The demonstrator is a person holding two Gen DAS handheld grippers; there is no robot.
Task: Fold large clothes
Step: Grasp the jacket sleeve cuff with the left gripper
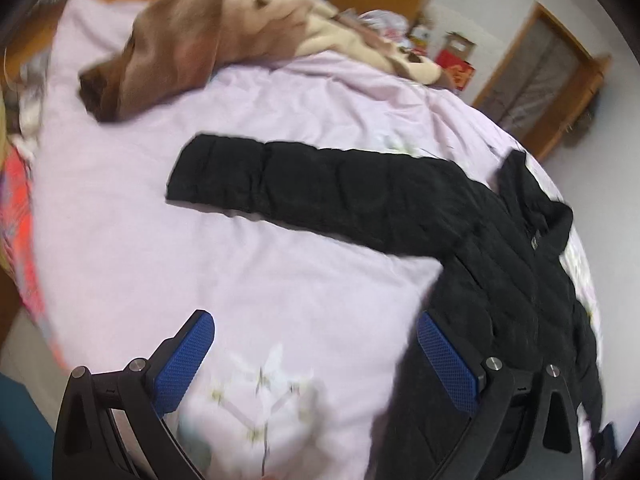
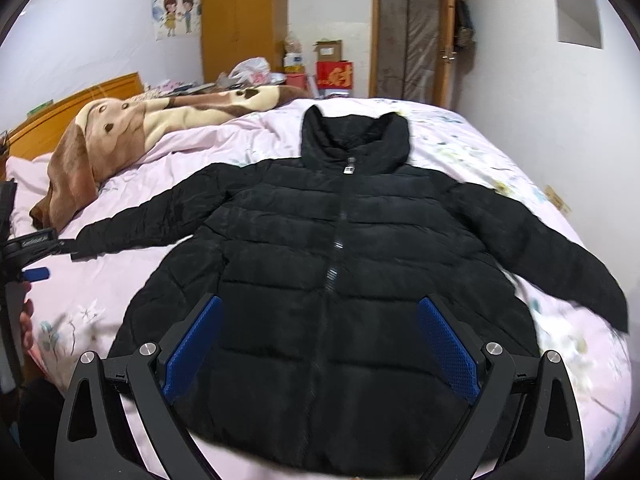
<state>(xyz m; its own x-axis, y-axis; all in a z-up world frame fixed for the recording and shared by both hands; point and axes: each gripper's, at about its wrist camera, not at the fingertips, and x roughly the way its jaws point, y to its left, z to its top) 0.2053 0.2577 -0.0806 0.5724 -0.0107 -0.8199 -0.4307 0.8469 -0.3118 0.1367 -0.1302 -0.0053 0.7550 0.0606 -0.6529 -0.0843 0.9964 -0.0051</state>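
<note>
Black puffer jacket (image 2: 340, 256) lies flat, front up, zipped, on the bed w/ pink floral cover (image 2: 500, 152), both sleeves spread out, collar toward the far side. Right gripper (image 2: 320, 344) hovers over jacket's hem, jaws wide apart, empty. Left gripper (image 1: 316, 364) off jacket's left sleeve side, jaws apart, prob. not touching fabric (blurry). Brown-cream blanket (image 2: 132, 128) beyond that sleeve, by headboard.

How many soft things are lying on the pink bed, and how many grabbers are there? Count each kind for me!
Black puffer jacket: 1
Brown-and-cream dog blanket: 1
Grippers: 2, left gripper and right gripper, both open and holding nothing
Total: 4
</note>
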